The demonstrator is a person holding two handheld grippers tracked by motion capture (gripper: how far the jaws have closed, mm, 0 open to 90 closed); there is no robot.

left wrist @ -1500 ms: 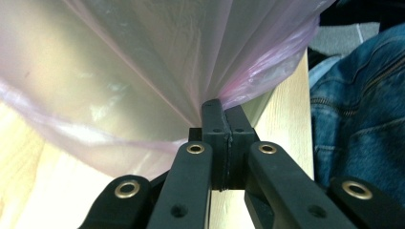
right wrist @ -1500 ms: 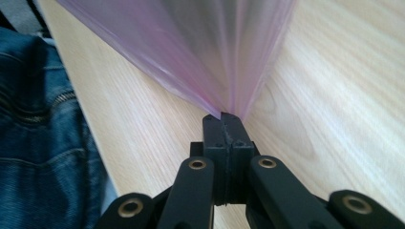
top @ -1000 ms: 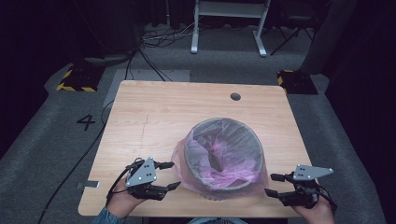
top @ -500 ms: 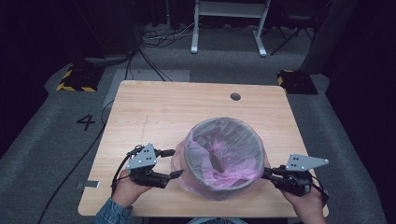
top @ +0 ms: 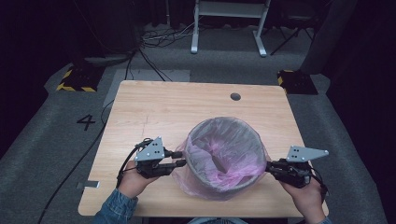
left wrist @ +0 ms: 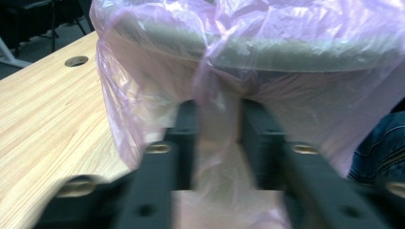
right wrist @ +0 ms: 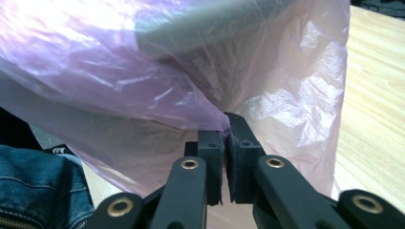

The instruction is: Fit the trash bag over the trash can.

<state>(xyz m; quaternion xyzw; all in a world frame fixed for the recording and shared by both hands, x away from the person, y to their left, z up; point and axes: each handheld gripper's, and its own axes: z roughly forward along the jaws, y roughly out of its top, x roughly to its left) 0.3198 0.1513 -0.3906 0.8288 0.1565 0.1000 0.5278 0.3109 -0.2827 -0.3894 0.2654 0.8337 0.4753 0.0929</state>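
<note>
pink bag [top: 224, 175] pinched between 2 hand-held grippers, left hand-held gripper [top: 180, 158], right hand-held gripper [top: 269, 169]

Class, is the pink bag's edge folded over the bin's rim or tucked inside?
Folded over: the pink bag drapes outside the bin, covering its rim.

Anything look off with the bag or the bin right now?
Nothing is spilled or torn. The pink bag sits unevenly on the grey bin: its skirt bunches low at the near side. The right gripper is shut on a fold; the left gripper, just closing, has a fold between its jaws.
</note>
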